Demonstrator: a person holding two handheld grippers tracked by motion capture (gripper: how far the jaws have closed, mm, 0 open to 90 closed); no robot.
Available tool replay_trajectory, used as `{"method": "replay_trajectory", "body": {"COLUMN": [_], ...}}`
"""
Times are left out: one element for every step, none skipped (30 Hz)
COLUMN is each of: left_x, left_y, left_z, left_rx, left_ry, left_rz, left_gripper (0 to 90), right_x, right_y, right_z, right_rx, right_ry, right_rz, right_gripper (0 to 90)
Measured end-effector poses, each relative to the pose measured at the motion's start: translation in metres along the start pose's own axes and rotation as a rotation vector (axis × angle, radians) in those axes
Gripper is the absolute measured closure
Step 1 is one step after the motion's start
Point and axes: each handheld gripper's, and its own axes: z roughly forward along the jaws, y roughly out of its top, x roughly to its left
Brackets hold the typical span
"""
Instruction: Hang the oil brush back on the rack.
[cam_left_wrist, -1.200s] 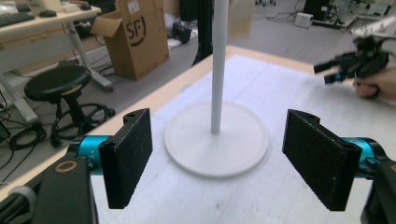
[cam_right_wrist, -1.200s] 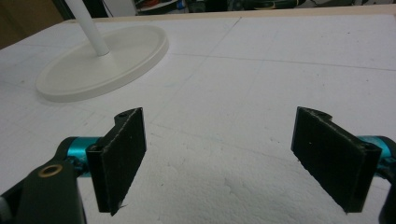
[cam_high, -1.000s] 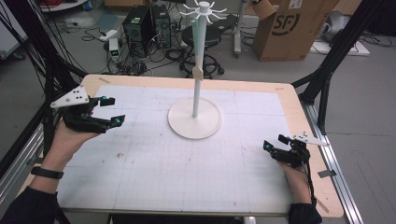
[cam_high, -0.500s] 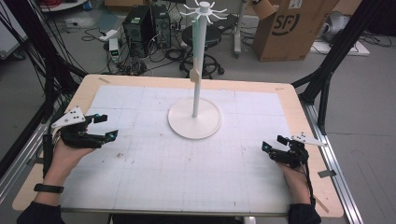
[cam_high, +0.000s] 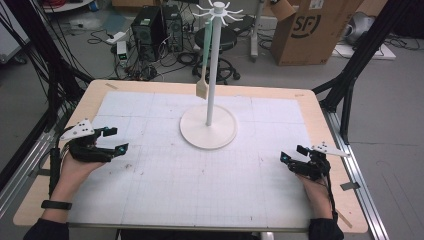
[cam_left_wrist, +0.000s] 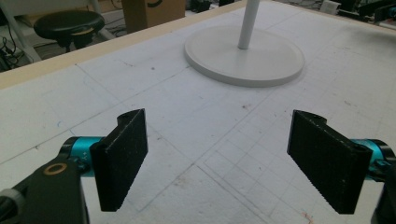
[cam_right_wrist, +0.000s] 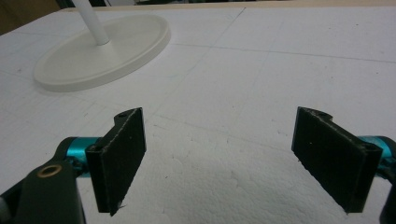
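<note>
Since a second ago my left gripper (cam_high: 113, 140) has slid back toward my side of the table and sits lower over the mat's left part, while my right gripper (cam_high: 291, 153) has held its place near the right edge. Both rest low over the white gridded mat (cam_high: 165, 190), well apart from each other, with the rack between them and farther from me.

From the left gripper view I see the jaws spread wide with nothing between them, only bare mat below, and the rack's round base (cam_left_wrist: 243, 55) ahead and a little to the right. From the right gripper view the jaws are likewise wide apart and empty, with the same base (cam_right_wrist: 100, 50) ahead at upper left.

From the high view, the white rack (cam_high: 210, 75) stands upright on its base at the middle of the mat, toward the far side. Its top carries a ring of short hooks (cam_high: 218, 10). A pale spatula (cam_high: 203, 55) hangs from one hook on the left of the pole, its flat head down, just beside the pole and clear of the base.
</note>
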Motion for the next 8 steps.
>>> {"method": "replay_trajectory", "body": {"left_x": [0.0000, 0.0000, 0.0000, 0.0003, 0.0007, 0.0013, 0.0018, 0.0022], "left_y": [0.0000, 0.0001, 0.0002, 0.0004, 0.0005, 0.0006, 0.0006, 0.0007], "left_z": [-0.0001, -0.0005, -0.0009, -0.0018, -0.0027, -0.0038, -0.0047, -0.0053], "left_rx": [0.002, 0.003, 0.001, 0.000, -0.003, -0.007, -0.010, -0.013], "left_ry": [0.000, 0.000, 0.000, 0.001, 0.002, 0.003, 0.005, 0.004], "left_rz": [0.000, 0.003, 0.004, 0.004, 0.002, -0.001, -0.002, -0.005], "left_gripper": [20.9, 20.8, 20.8, 20.8, 20.8, 20.8, 20.8, 20.8], "right_x": [0.0000, -0.0001, -0.0001, -0.0003, -0.0003, -0.0004, -0.0004, -0.0005], "right_y": [0.0000, 0.0000, 0.0001, 0.0000, 0.0001, 0.0001, 0.0001, 0.0001], "right_z": [-0.0001, -0.0002, -0.0003, -0.0002, -0.0003, -0.0004, -0.0003, -0.0004], "right_rx": [0.000, 0.000, 0.000, -0.001, -0.001, -0.002, -0.002, -0.002], "right_ry": [0.000, -0.001, 0.000, 0.000, 0.000, 0.000, -0.001, -0.001], "right_rz": [0.000, 0.001, 0.003, 0.001, 0.002, 0.000, 0.001, 0.002], "right_gripper": [16.8, 16.8, 16.8, 16.8, 16.8, 16.8, 16.8, 16.8]}}
